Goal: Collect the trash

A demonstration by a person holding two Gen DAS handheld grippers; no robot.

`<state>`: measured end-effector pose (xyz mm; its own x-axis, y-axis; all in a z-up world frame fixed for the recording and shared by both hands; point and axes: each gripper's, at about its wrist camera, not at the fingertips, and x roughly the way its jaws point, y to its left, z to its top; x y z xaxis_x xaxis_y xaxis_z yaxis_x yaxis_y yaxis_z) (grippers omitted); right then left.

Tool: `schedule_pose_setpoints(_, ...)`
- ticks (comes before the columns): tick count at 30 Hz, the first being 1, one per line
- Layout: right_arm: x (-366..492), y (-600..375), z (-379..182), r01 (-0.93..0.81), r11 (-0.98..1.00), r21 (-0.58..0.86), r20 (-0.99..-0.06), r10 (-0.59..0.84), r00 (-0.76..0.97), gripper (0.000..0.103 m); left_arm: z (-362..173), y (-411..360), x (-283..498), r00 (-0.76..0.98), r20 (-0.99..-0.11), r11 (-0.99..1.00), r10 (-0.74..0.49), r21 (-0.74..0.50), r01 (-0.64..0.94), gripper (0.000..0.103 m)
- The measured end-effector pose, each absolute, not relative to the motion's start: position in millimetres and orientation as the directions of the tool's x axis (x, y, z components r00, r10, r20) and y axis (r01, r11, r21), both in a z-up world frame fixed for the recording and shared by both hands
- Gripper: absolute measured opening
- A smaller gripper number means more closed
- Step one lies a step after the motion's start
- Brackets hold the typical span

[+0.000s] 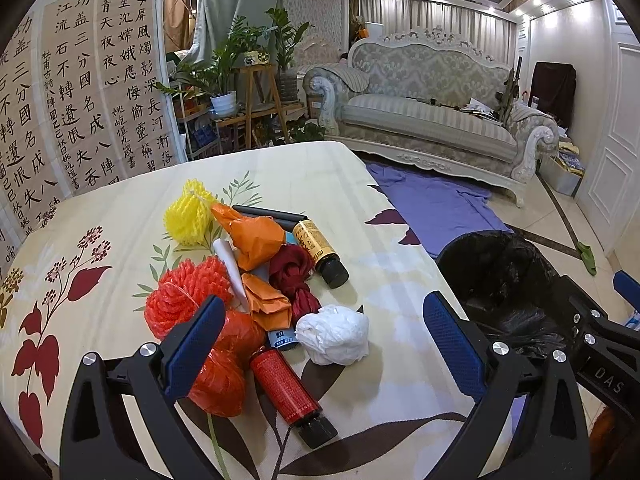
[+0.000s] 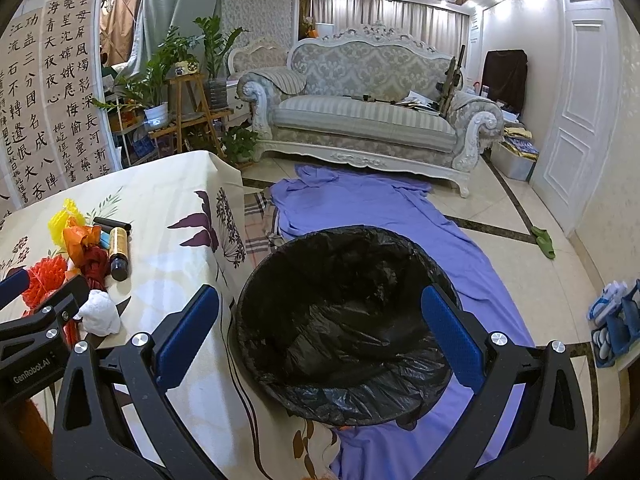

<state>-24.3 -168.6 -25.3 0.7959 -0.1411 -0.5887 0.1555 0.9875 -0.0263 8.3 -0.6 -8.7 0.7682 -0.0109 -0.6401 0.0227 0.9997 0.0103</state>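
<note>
On the floral tablecloth (image 1: pixel 100 208) at my left, the trash pile (image 1: pixel 256 276) lies heaped: red netting, orange wrappers, a white paper wad (image 1: pixel 334 334), two bottles. My left gripper (image 1: pixel 320 344) hangs over its near side, fingers spread wide, holding nothing. Rightward, beside the table, my right gripper (image 2: pixel 320 332) is equally wide and unladen above the black-lined bin (image 2: pixel 344 320).

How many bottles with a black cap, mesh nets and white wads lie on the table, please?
Bottles: 2 (gold bottle, red bottle)
Mesh nets: 2 (yellow net, red net)
Wads: 1 (white wad)
Total: 5
</note>
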Motion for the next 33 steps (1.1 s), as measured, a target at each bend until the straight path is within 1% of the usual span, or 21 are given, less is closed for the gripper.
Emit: schedule_pose_setpoints(33, -25.0, -170.3, -29.5, 0.160, 0.987, -0.021, -0.596, -0.141, 0.791, 0.099, -18.5, -4.8, 4.4, 0.760, -0.650, 0.999, -0.015, 0.012, 0.029, 0.096)
